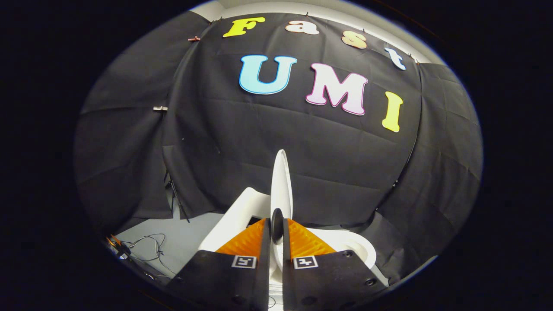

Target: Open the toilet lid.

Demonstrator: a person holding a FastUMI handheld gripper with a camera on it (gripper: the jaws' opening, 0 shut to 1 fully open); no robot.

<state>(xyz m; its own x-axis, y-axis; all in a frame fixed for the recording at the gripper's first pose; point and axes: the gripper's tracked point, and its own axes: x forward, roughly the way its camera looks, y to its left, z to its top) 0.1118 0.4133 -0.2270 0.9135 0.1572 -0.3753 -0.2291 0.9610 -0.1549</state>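
Gripper (pixel 277 229) level, fingers clenched on the edge of the upright toilet lid (pixel 281 185).

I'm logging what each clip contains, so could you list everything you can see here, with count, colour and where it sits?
toilet lid: one, white, raised on edge, its rim running up from between the fingers.
toilet: one, white, below and beyond the fingers; bowl rim to the right of the lid, tank to the left.
cloth wall: one, black, creased, behind the toilet.
floor: grey, left of the toilet.
cables: a loose tangle, dark and pale, on the floor at the far left.
clips: at least two, small, on the cloth at upper left.
gripper: one, jaws nearly closed, both pressing on the lid's edge; a square marker on each finger.
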